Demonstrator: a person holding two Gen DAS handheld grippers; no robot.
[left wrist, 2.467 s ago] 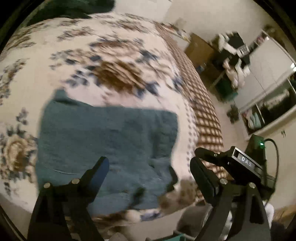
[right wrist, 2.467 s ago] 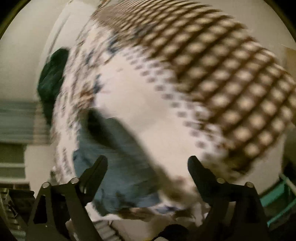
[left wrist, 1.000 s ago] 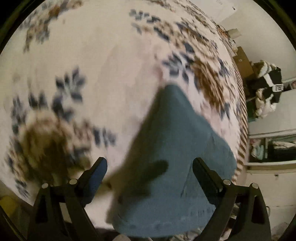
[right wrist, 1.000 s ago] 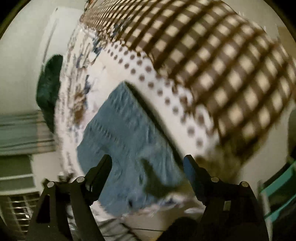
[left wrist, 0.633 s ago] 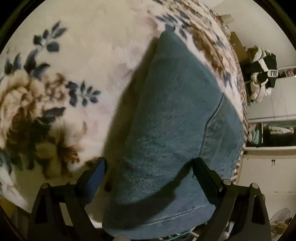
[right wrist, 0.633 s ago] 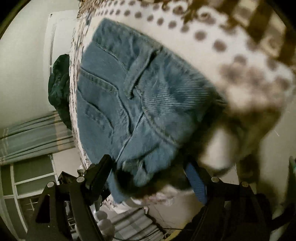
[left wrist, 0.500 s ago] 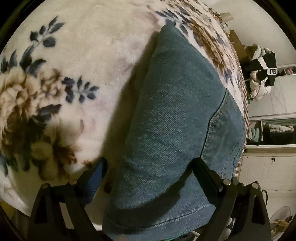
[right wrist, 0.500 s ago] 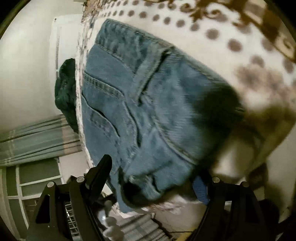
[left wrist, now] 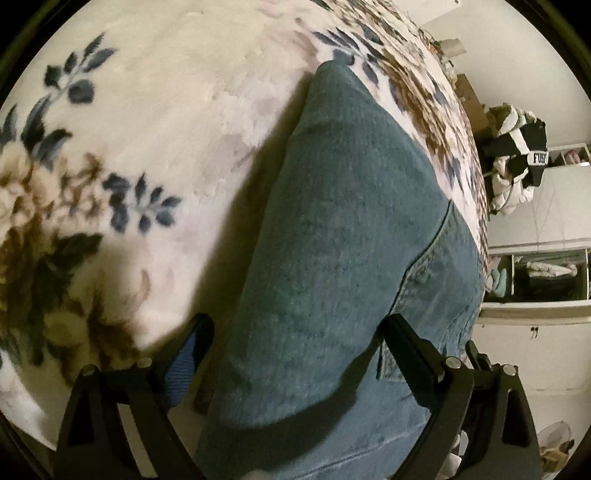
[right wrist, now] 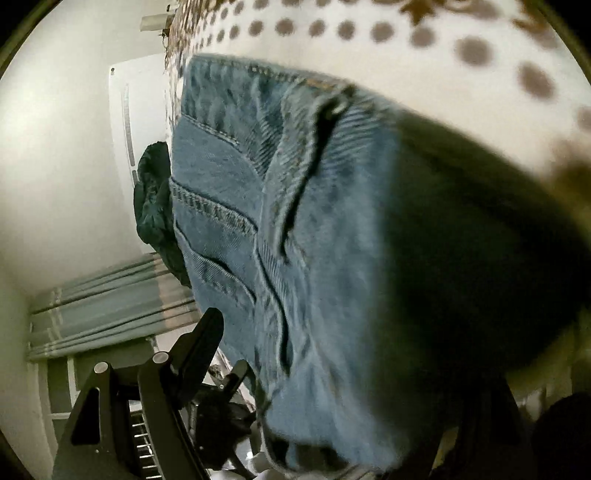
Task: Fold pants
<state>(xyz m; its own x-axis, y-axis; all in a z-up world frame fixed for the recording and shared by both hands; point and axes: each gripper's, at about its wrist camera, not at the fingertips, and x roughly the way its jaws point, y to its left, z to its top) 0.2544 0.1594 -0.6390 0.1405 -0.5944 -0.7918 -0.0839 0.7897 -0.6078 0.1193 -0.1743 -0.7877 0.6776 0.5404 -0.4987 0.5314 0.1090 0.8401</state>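
The folded blue denim pants (left wrist: pixel 343 229) lie on a cream floral blanket (left wrist: pixel 147 110). In the left wrist view my left gripper (left wrist: pixel 295 332) is open, one finger on each side of the near end of the fold, right at the cloth. In the right wrist view the pants (right wrist: pixel 258 206) fill the middle, waistband and pocket seams showing. My right gripper (right wrist: pixel 332 350) is open; only its left finger (right wrist: pixel 199 343) shows, beside the pants' edge. The right finger is lost behind the cloth and deep shadow.
The blanket's dotted border (right wrist: pixel 406 33) runs along the bed edge. A dark green garment (right wrist: pixel 151 199) lies at the bed's far end by striped curtains (right wrist: pixel 110 295). A wardrobe with shelves (left wrist: pixel 535 273) and hanging clothes (left wrist: pixel 517 162) stand beside the bed.
Both grippers have come down from above the bed to the folded pants. Each now sits very close at one end, the cloth between or against the fingers. Both stayed open.
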